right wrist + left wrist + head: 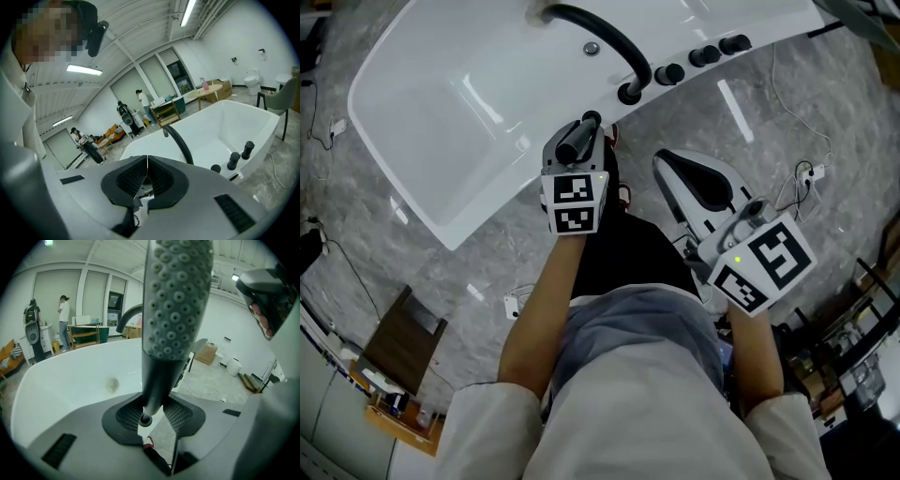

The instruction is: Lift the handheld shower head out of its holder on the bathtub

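The handheld shower head [176, 301] is dark grey, with rows of grey nozzles on its face. It stands upright between the jaws of my left gripper [152, 416], which is shut on its handle. In the head view the shower head [577, 141] shows as a black cylinder in my left gripper [579, 150], held over the floor just off the near rim of the white bathtub [441, 122]. My right gripper [664, 164] hangs to the right of it, apart from it. The right gripper [146, 176] is shut with its pads together and nothing between them.
A curved black spout [600, 37] and a row of black knobs [705, 54] sit on the tub's rim. Cables [802, 173] lie on the grey marble floor at the right, and a wooden stand [398, 342] is at the lower left. People [63, 322] stand far behind the tub.
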Demonstrator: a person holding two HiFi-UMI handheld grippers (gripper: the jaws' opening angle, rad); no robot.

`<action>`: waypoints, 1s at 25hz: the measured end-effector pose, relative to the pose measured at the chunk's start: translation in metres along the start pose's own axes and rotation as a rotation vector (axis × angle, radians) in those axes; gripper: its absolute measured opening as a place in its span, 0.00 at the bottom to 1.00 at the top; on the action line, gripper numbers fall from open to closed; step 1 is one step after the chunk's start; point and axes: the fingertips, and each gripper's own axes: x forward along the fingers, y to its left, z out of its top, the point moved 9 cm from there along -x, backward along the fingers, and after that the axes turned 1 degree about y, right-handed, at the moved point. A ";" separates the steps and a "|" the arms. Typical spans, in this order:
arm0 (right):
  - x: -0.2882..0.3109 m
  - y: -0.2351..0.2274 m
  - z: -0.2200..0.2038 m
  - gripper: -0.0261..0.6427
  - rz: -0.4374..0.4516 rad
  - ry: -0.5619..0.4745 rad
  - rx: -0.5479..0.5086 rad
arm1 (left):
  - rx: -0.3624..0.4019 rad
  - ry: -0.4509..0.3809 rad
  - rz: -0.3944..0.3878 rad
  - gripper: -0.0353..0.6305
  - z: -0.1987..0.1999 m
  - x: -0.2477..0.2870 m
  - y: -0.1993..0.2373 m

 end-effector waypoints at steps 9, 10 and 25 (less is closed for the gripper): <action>-0.007 0.002 0.014 0.07 0.020 0.003 -0.050 | -0.018 -0.016 -0.002 0.26 0.012 -0.014 0.005; -0.008 0.004 0.014 0.07 0.014 -0.002 -0.058 | -0.019 -0.021 -0.002 0.26 0.013 -0.017 0.006; -0.018 0.031 0.011 0.07 0.016 -0.072 -0.038 | -0.047 -0.076 -0.012 0.26 0.027 -0.062 0.011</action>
